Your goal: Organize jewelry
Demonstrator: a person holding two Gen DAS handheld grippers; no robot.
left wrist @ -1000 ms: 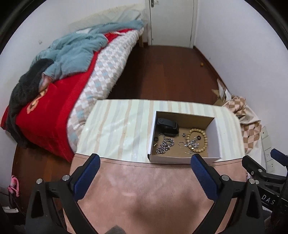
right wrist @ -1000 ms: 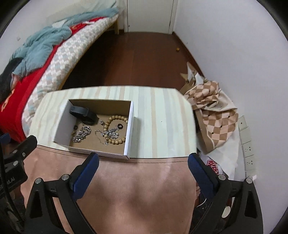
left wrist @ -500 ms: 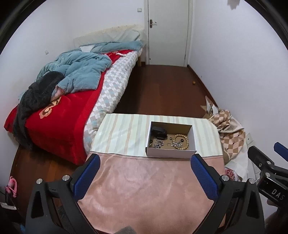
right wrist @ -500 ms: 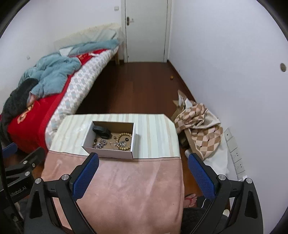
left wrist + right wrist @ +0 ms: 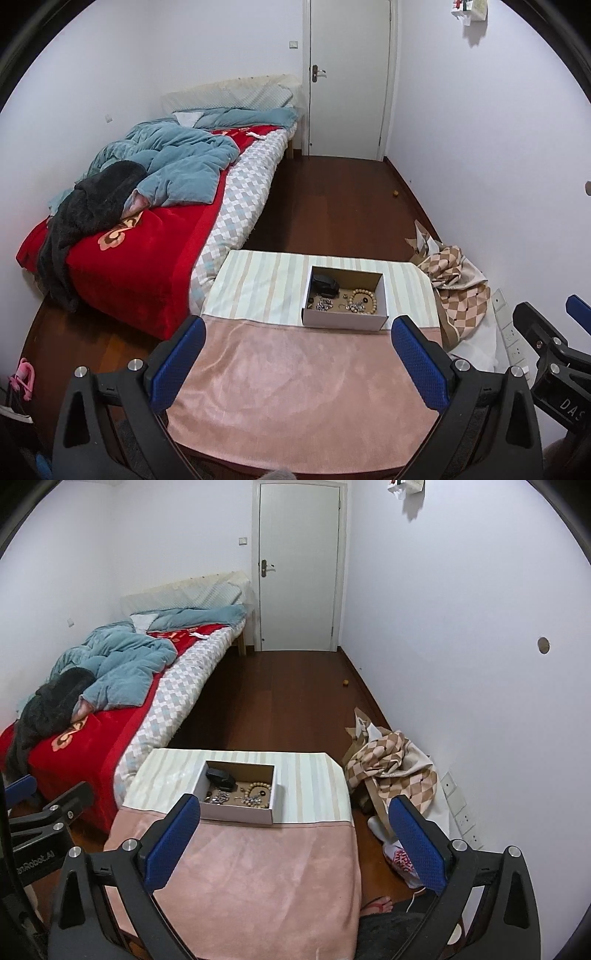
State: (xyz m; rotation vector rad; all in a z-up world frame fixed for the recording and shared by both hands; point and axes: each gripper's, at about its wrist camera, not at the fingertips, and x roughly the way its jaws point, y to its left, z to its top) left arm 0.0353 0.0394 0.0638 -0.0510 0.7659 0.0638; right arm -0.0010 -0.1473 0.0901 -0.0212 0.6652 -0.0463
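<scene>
Holding both off: left hand-held gripper (image 5: 298, 363) and right hand-held gripper (image 5: 293, 840) spread wide, empty. Jewelry in cardboard box (image 5: 345, 320) on tabletop (image 5: 303, 398) far end. Bead bracelet (image 5: 365, 301) rigid-ish, pinch rim; chains (image 5: 324, 304) limp, slippery, likely tangle.

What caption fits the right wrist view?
Open right tool above pink cloth, facing a white box of jewelry.

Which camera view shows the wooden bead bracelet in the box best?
The left wrist view: the wooden bead bracelet shows as a full open ring inside the box. In the right wrist view the bracelet looks flatter and mixes with the metal pieces.
</scene>
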